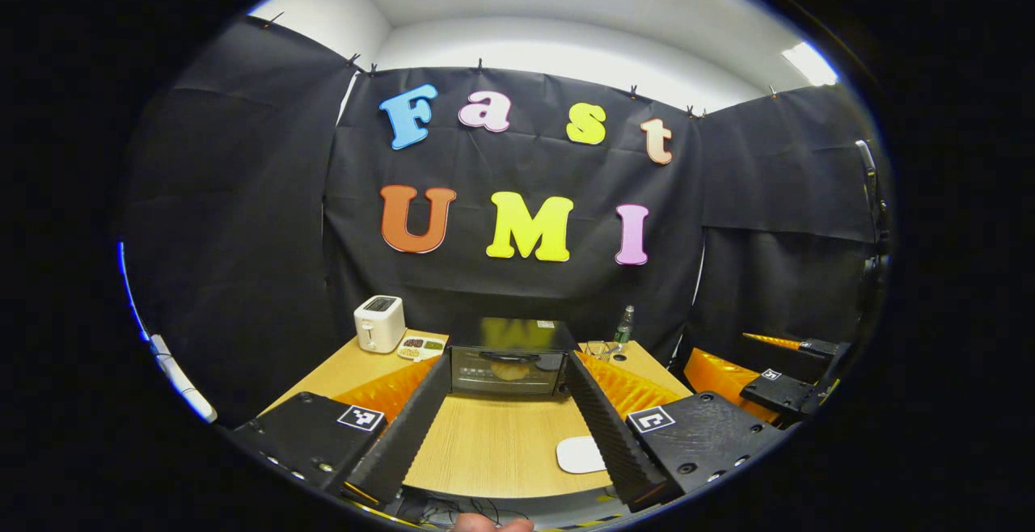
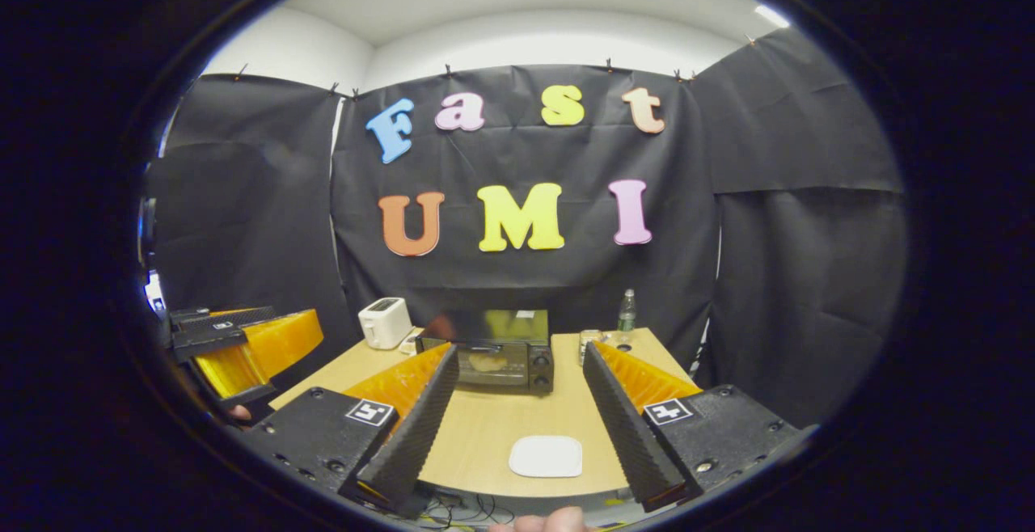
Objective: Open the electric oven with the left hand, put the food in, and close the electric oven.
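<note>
Both jaws are held spread and empty, well back from the table (image 2: 485,427), the left gripper (image 1: 508,435) and right gripper (image 2: 517,435) facing the far electric oven (image 1: 508,361). Its door is shut, with food (image 1: 509,370) apparently visible inside. A white plate (image 2: 546,456) lies bare at the near edge.

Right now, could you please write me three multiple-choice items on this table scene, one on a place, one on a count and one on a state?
1. Where is the toaster relative to the oven?
A. To its left
B. On top of it
C. In front of it

2. How many bottles stand on the table?
A. One
B. Two
C. Three

3. The oven door is:
A. Wide open
B. Shut
C. Removed

Answers: 1 A, it stands at the back left corner; 2 A, one beside the oven; 3 B, the glass front stands upright, food behind it.
</note>
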`<state>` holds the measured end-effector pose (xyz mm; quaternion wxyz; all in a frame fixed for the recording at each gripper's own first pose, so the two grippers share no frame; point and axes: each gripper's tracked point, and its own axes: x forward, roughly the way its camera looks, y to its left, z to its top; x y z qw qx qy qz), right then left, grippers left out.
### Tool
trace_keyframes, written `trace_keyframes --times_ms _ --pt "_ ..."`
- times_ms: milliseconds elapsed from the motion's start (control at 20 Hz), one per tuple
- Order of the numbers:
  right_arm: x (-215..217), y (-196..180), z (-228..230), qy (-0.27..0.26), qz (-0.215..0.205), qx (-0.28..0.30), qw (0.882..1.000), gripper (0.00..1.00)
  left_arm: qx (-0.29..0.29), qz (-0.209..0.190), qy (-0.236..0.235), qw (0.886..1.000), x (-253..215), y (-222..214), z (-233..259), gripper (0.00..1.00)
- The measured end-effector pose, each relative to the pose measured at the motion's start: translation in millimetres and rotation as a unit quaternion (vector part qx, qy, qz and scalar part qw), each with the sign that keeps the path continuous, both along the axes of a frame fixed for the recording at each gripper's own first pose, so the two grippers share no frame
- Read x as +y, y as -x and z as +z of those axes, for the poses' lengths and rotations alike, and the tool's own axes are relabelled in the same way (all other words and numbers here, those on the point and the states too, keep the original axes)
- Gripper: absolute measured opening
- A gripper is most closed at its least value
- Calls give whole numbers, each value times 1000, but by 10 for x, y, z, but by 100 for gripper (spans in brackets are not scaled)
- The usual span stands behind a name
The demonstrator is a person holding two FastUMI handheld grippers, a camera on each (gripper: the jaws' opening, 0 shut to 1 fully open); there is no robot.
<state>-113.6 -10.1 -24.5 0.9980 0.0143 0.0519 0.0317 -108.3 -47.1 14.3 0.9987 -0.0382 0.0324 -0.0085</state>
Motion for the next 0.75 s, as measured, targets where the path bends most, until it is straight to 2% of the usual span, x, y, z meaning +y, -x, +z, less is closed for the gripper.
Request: trace_keyframes --times_ms 300,750 --pt "-48 219 40 -2 -19 -1 1000 96 3 7 -10 1000 95 151 3 94" --pt "-6 253 28 9 -39 -4 999 96 -23 1 -19 1000 169 143 105 94"
